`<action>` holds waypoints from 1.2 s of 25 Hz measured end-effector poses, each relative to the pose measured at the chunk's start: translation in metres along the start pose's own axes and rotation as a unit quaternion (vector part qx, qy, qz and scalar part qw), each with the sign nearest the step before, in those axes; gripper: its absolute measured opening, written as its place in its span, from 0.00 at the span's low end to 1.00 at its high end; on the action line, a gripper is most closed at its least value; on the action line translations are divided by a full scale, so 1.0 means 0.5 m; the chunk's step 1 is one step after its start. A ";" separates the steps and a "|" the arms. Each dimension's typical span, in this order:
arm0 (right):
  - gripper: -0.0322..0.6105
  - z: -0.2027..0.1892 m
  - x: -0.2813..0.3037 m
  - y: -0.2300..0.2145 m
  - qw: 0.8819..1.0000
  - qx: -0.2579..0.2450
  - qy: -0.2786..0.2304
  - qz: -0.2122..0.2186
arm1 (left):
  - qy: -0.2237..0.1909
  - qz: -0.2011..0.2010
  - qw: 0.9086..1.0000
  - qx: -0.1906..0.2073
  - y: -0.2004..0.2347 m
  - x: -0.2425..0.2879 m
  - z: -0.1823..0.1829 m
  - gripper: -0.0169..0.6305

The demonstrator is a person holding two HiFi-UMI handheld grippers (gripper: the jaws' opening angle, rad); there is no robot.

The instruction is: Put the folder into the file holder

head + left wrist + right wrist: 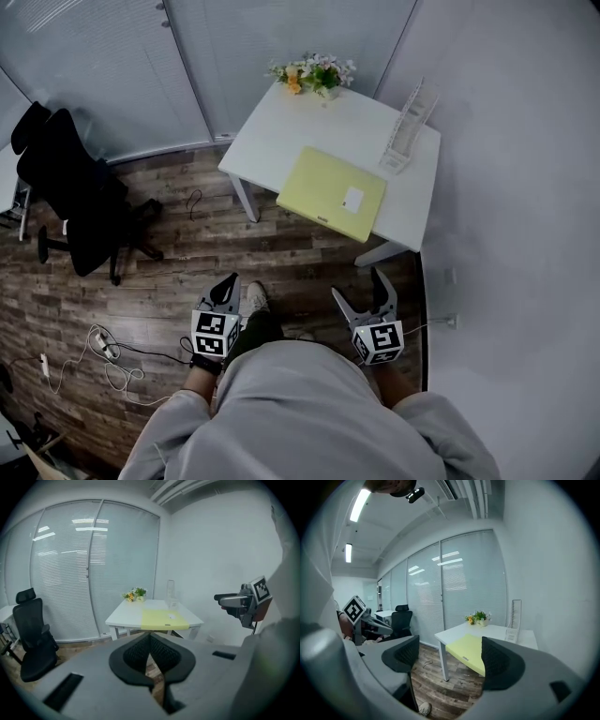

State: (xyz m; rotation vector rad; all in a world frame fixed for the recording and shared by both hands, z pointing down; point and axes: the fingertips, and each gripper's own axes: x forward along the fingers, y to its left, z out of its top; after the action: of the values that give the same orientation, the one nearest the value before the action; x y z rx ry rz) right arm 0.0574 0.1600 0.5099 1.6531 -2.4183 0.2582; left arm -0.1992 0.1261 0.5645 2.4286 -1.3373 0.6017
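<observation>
— Head view first: where is the folder?
— The flat pale-yellow folder point(331, 192) lies at the near edge of the white bench point(281, 122), ahead and well apart from me, its long side across my front. The white slatted file holder point(410, 127) stands just beyond it. My right tongs point(359, 289) are the nearer pair; both hands sit low by my waist.
— Left gripper view?
— My left tongs point(151, 644) are pressed together, empty.
— Right gripper view?
— Spread wide, nothing between them; the folder is far ahead.
</observation>
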 end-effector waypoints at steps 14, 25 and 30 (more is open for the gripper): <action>0.70 0.093 0.250 0.061 0.999 0.007 0.014 -0.044 | 0.009 -0.031 0.999 0.006 0.283 0.129 0.099 0.04; 0.70 0.114 0.334 0.002 0.998 0.040 0.007 -0.050 | 0.012 -0.038 0.999 0.014 0.309 0.214 0.161 0.04; 0.70 0.111 0.350 -0.059 0.984 0.163 -0.016 -0.071 | 0.013 -0.039 0.999 0.026 0.311 0.245 0.201 0.04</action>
State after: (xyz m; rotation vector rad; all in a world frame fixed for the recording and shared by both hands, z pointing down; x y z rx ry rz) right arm 0.0190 -0.0220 0.5030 1.9647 -2.3642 0.6387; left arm -0.2518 -0.0887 0.5479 2.4925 -1.2238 0.6538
